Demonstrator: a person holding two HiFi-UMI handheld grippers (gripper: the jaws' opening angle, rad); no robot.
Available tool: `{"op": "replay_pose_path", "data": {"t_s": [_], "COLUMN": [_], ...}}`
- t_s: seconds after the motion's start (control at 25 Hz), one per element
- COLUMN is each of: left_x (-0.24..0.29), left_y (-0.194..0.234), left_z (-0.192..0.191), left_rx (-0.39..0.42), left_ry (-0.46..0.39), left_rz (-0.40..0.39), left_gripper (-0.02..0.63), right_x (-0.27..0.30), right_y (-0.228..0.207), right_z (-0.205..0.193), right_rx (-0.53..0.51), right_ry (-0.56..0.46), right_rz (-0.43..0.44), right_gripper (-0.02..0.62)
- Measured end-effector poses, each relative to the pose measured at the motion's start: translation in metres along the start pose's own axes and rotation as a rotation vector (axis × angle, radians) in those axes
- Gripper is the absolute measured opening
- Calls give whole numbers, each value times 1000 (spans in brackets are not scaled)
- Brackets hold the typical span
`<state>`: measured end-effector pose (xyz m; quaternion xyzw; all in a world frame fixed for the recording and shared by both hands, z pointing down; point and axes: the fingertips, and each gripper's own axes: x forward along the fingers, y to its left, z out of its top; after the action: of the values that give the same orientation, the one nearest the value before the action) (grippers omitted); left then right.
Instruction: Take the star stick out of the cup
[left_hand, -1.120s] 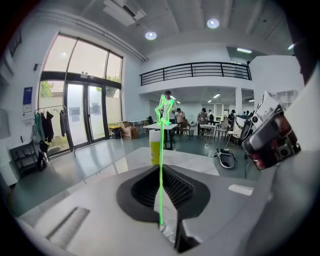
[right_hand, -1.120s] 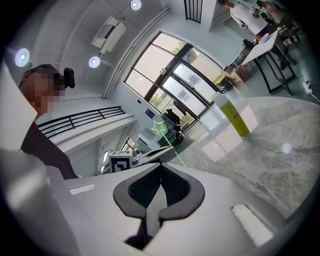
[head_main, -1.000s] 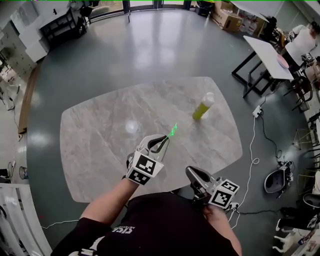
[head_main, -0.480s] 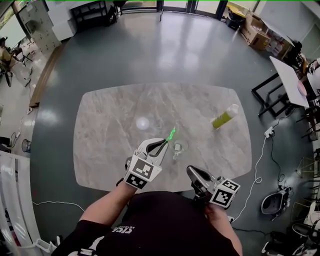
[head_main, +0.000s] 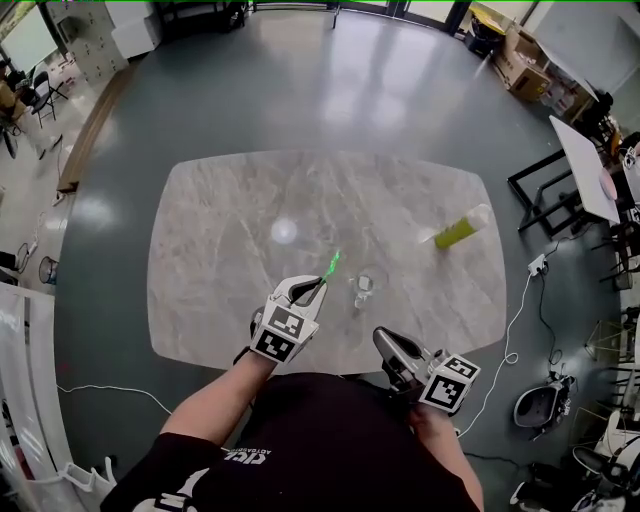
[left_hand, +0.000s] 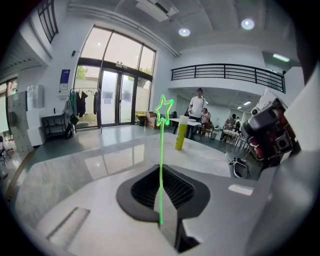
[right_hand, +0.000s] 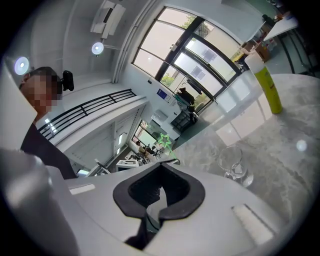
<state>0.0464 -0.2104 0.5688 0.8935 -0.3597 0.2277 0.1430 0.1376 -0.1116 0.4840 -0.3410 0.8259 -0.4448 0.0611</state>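
Note:
A thin green star stick stands out from my left gripper, which is shut on its lower end. In the left gripper view the star stick rises upright from between the jaws, its star at the top. The clear glass cup stands on the marble table just right of that gripper, apart from the stick. My right gripper hovers shut and holding nothing at the table's near edge. The right gripper view shows the cup ahead and the green star to the left.
A yellow-green bottle is on the table's far right, also seen as a bottle ahead of the left gripper. A white table and cables are on the floor to the right. People stand in the background.
The left gripper has drawn left with the star stick, so the gap to the cup has widened. The head camera has shifted. The right gripper stays put.

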Motion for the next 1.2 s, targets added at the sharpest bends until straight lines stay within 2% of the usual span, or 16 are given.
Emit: {"op": "replay_pose_path", "data": {"t_s": [0.28,0.52,0.92,1.2], "left_x": [21,44,78,97], "left_y": [-2,5,4,7], "left_z": [-40,-55,-70,-87], "left_rx": [-39,-81,-23,-29], "left_ry": [82,107,131,185], "left_rz": [-18,-3,-8,-17], "left_gripper": [17,18,18,18], "right_x": [-8,-19,-36,-50], "right_y": [-3,-11,-26,-33], "right_z": [-4,-6,-7,-4], "right_rx": [3,13,31,40], "right_ry": [2,-1,-24,-57], "right_rz": [-29,-61,-92,-127], "right_gripper": [12,12,12,12]}}
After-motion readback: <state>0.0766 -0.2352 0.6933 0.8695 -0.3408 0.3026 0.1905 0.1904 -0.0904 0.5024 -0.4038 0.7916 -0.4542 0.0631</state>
